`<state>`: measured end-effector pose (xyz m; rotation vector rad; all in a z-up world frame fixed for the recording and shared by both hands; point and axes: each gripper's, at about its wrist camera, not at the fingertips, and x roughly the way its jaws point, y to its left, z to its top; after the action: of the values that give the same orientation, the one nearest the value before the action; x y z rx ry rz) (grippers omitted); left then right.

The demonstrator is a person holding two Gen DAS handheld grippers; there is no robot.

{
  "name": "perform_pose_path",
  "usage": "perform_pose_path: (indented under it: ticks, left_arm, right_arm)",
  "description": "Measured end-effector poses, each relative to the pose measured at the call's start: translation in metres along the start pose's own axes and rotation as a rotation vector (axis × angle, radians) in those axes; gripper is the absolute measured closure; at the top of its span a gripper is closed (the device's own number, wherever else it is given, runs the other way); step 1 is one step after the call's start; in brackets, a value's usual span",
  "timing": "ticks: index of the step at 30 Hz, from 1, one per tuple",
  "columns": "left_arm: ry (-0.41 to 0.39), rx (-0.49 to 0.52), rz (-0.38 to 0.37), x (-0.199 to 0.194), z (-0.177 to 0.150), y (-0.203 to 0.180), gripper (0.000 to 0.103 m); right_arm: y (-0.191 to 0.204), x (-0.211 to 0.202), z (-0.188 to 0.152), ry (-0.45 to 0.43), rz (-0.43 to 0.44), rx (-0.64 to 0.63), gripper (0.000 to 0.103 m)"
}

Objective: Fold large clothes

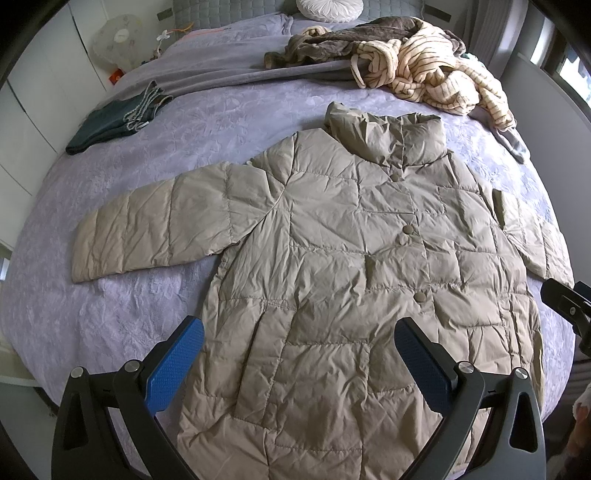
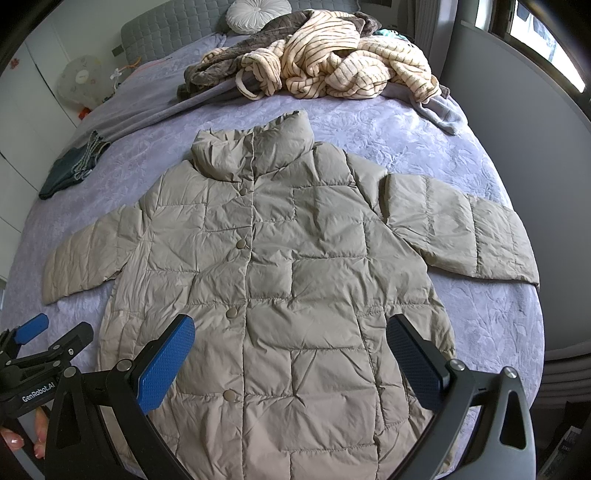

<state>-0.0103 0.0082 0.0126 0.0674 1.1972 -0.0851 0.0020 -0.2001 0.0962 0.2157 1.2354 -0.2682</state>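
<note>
"GenRobot.AI" in white print on the black body of the left claw (image 2: 35, 334), read from the right wrist view at lower left. No other writing legible; a small orange item by the fan is too small to read.

Left claw (image 1: 299, 356): blue pads spread wide, nothing between them, held above the lower front of the jacket. In the right wrist view it sits at the left edge, off the jacket's hem side, with bare fingers (image 2: 22, 439) of the holding hand visible beneath it, nails showing.

Right claw (image 2: 291, 352): also wide open and empty, poised over the jacket's lower half. In the left wrist view only its black tip (image 1: 567, 301) enters at the right edge; jaws not readable there.

Olive quilted puffer jacket (image 2: 280, 273): lies flat, front up, snapped shut, on the lavender bedspread (image 2: 424, 144). Collar toward the headboard, both sleeves spread outward. Four snap buttons (image 2: 240, 243) down the placket. Hem cut off at the bottom of both views, partly behind the claw frames.

Beyond the collar: heap of striped cream garment (image 2: 332, 62) tangled with brown plush fabric (image 2: 221, 66). Folded dark jeans (image 1: 114, 122) near the bed's left edge. Round white cushion (image 2: 258, 13) at the grey headboard. Fan (image 1: 120, 38) beside the bed, blurred.
</note>
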Motion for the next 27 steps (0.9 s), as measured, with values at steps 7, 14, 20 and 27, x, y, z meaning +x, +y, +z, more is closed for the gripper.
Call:
perform_pose_path:
  ticks: [7, 14, 20, 27]
  left_arm:
    - [0.003, -0.002, 0.000, -0.001, 0.000, 0.001, 0.000]
    - [0.003, -0.003, -0.001, -0.001, -0.001, 0.002, 0.000]
    - [0.004, -0.002, -0.001, -0.001, 0.000, 0.002, 0.000]
    - [0.026, -0.017, -0.031, 0.006, -0.003, 0.009, 0.000]
  right_arm:
    - [0.001, 0.002, 0.000, 0.000, 0.000, -0.001, 0.000]
    - [0.003, 0.001, 0.000, 0.002, -0.001, -0.001, 0.000]
    - [0.005, 0.003, 0.000, 0.002, -0.001, -0.002, 0.000]
    - [0.010, 0.003, -0.003, 0.035, 0.037, 0.007, 0.000]
